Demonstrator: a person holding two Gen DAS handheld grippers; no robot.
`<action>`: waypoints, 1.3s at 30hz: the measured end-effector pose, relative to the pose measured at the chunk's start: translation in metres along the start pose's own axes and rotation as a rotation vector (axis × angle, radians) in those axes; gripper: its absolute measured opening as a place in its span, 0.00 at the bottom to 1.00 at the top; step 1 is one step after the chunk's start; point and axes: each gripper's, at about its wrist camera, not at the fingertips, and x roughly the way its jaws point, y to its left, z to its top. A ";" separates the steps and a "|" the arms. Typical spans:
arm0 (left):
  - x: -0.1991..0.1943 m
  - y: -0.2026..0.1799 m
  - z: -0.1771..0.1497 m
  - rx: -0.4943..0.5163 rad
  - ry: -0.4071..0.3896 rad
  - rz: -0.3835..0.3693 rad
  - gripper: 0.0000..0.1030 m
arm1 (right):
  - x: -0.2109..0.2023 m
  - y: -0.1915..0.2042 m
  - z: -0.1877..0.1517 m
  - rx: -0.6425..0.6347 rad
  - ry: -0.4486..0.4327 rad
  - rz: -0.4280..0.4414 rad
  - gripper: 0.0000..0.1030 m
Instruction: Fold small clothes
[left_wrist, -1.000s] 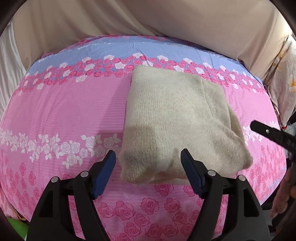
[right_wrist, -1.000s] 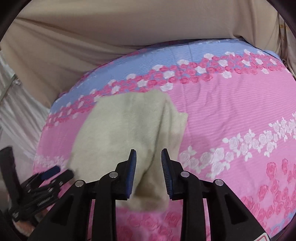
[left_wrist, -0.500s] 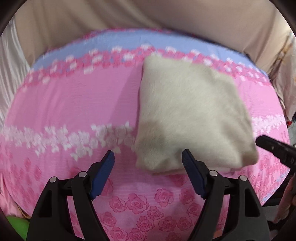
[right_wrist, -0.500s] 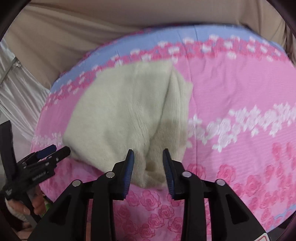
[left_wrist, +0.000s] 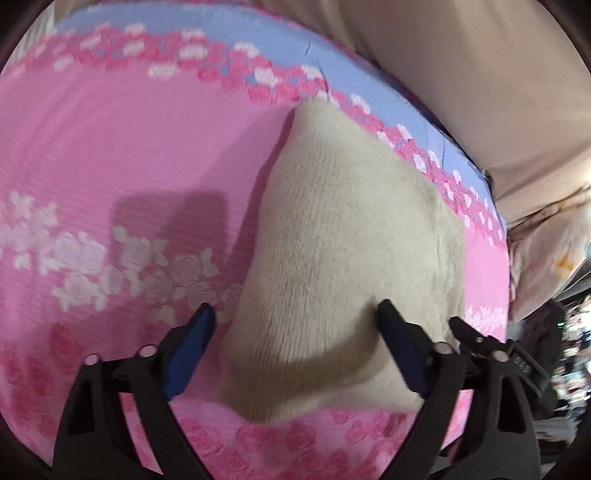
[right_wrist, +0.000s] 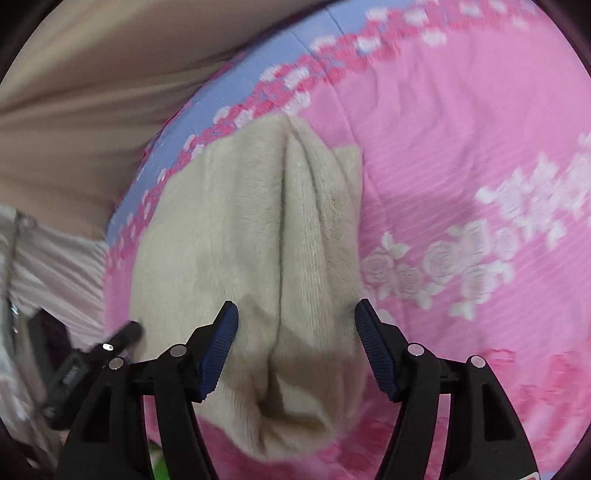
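Right wrist: folded beige garment (right_wrist: 258, 240) lies between opening right claw (right_wrist: 295, 321).

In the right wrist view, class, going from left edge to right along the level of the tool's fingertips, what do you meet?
Pale pleated fabric → the other tool's tip → left blue pad → folded beige garment → right blue pad → pink rose-print bedsheet.
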 end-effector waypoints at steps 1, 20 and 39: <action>0.007 0.000 0.001 -0.003 0.025 -0.028 0.62 | 0.005 0.000 0.001 0.000 -0.003 0.003 0.58; -0.200 0.027 0.065 0.127 -0.321 -0.076 0.46 | -0.062 0.237 0.008 -0.479 -0.199 0.111 0.16; -0.089 0.132 0.013 0.258 -0.066 0.233 0.73 | 0.096 0.210 -0.113 -0.396 -0.044 -0.144 0.06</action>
